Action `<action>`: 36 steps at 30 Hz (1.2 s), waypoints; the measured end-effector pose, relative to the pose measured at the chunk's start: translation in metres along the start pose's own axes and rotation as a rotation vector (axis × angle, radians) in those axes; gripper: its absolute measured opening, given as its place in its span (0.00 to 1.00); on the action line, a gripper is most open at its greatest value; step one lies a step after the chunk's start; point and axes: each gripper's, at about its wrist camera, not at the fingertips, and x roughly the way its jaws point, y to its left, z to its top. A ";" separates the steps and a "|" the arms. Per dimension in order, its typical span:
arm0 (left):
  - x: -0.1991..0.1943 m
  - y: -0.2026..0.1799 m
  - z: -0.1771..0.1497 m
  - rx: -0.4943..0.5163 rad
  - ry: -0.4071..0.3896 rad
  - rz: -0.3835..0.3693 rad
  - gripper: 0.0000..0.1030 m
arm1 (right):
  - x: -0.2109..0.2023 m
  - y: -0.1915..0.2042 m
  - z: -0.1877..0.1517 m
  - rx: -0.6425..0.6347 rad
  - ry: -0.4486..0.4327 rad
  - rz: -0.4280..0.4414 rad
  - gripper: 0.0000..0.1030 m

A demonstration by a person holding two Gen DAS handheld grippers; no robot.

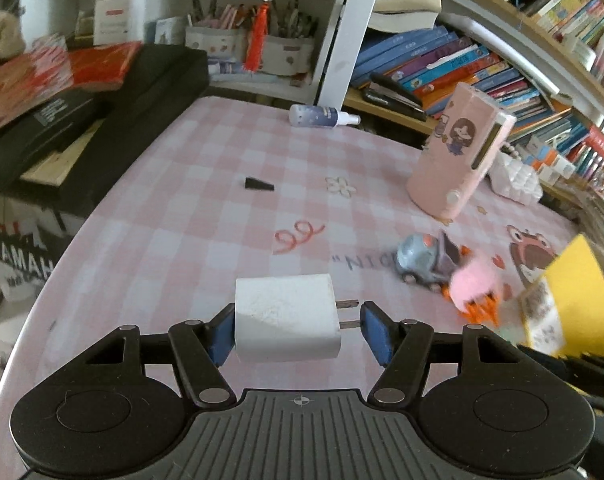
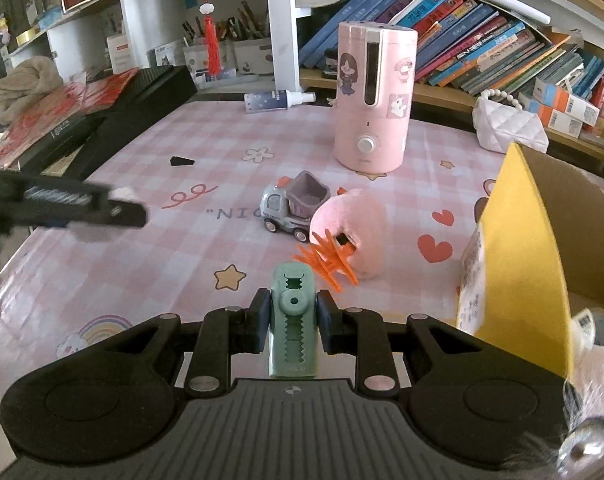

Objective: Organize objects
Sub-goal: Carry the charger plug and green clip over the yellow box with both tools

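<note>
My left gripper point(image 1: 298, 326) holds a white plug charger point(image 1: 286, 318) between its blue pads, prongs touching the right pad, above the pink checked tablecloth point(image 1: 206, 200). My right gripper point(image 2: 293, 320) is shut on a green clip point(image 2: 293, 320) held upright. Ahead of it on the table lie an orange claw clip point(image 2: 326, 262), a pink plush ring point(image 2: 351, 232) and a grey toy truck point(image 2: 292, 208). The truck point(image 1: 425, 260) and blurred pink plush point(image 1: 473, 282) also show in the left wrist view. The left gripper point(image 2: 62, 204) appears blurred at the left of the right wrist view.
A cardboard box with a yellow flap point(image 2: 521, 260) stands at the right. A pink humidifier point(image 2: 371, 96), a lying spray bottle point(image 2: 278, 101), a small black piece point(image 2: 181, 161) and a white purse point(image 2: 509, 126) are farther back. Black cases and red books point(image 2: 102, 108) sit at left; bookshelves behind.
</note>
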 end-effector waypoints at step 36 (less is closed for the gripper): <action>-0.151 0.011 -0.110 0.051 -0.048 -0.167 0.63 | -0.136 0.063 -0.084 0.037 -0.057 -0.076 0.22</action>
